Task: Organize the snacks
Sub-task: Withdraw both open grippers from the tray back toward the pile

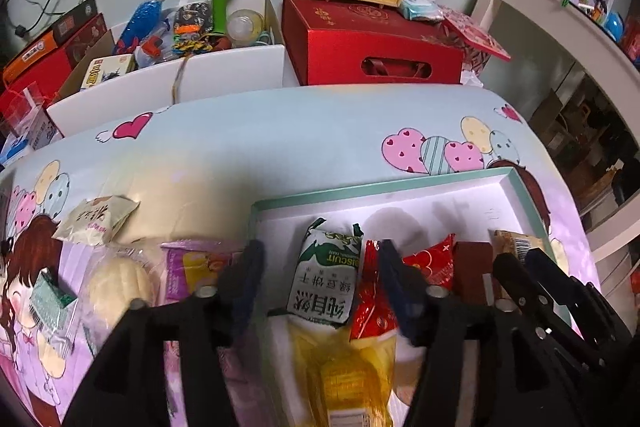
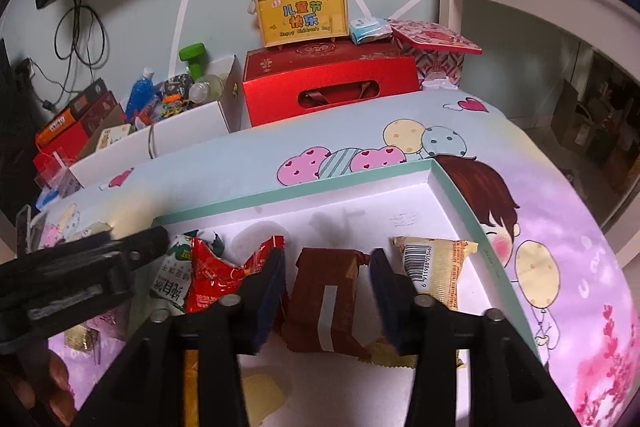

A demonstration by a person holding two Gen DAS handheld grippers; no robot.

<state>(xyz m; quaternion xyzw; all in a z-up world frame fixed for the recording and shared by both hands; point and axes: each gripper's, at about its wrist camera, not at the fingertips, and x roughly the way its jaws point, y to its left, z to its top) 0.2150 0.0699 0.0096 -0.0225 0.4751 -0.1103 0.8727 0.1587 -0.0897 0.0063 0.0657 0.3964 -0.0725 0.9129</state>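
Left gripper (image 1: pixel 320 275): jaws spread wide over the shallow white cardboard tray with teal rim (image 1: pixel 372 187), gripping nothing.
Tray, left to right: green-white biscuit packet (image 1: pixel 326 279), red foil packet (image 2: pixel 216 275), brown wrapped bar (image 2: pixel 324 299), cream barcode packet (image 2: pixel 436 267).
Right gripper (image 2: pixel 327 279): jaws apart, straddling the brown bar, not clamped.

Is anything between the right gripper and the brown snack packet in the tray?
Nothing visible. The right gripper is open, and the brown packet lies directly between its fingers inside the tray. The red packet sits just outside one finger and the beige barcoded packet just outside the other.
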